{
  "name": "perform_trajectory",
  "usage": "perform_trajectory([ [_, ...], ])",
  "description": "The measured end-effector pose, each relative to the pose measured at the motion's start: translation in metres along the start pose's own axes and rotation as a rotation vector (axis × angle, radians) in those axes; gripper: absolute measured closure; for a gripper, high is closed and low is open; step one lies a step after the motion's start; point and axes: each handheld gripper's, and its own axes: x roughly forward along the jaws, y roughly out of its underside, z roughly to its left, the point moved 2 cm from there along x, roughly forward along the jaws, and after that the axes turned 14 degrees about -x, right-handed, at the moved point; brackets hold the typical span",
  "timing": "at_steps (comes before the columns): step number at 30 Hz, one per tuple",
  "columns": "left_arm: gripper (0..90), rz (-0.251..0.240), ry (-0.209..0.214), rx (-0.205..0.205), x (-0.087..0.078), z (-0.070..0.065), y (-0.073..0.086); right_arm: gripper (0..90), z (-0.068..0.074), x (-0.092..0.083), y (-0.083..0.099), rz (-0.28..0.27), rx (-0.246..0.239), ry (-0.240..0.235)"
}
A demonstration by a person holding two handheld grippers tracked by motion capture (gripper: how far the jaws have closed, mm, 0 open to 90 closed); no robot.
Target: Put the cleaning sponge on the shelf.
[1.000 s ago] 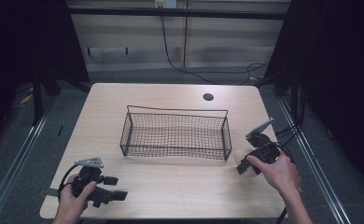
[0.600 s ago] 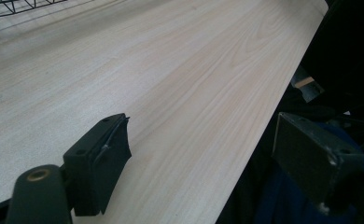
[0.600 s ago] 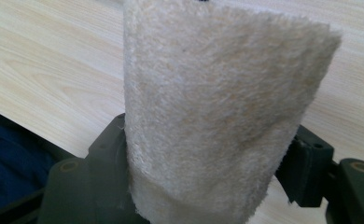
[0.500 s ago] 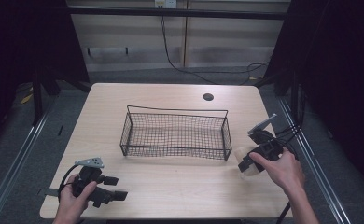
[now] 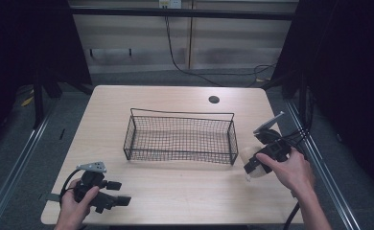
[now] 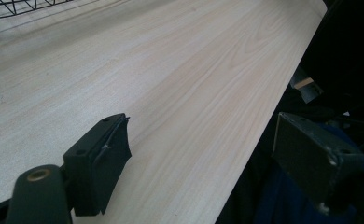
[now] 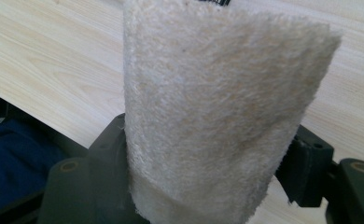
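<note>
Sitting clamped between the right hand-held gripper's (image 7: 203, 158) jaws, a beige fuzzy roll (image 7: 217, 107).

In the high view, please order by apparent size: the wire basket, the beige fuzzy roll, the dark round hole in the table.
1. Wire basket
2. Beige fuzzy roll, partly hidden by the right gripper
3. Dark round hole

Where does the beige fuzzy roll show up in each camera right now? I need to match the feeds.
High view: the beige fuzzy roll sits at the right, by the wire basket's right end, in the right tool.
Left gripper view: not in it.
Right gripper view: centre, standing between the jaws.
Shared landmark: the wooden table, and the basket corner at the left gripper view's top left.
</note>
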Motion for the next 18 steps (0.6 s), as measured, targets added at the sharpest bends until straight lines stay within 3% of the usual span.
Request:
perform_trajectory([
  [6, 18.3, 0.002, -0.001, 0.002, 0.000, 0.000, 0.000, 29.8, 0.004, -0.005, -0.003, 0.015, -0.009, -0.001],
  [18, 18.3, 0.001, 0.001, -0.001, 0.001, 0.000, 0.000, 29.9, 0.014, -0.018, -0.018, -0.011, -0.043, -0.004],
])
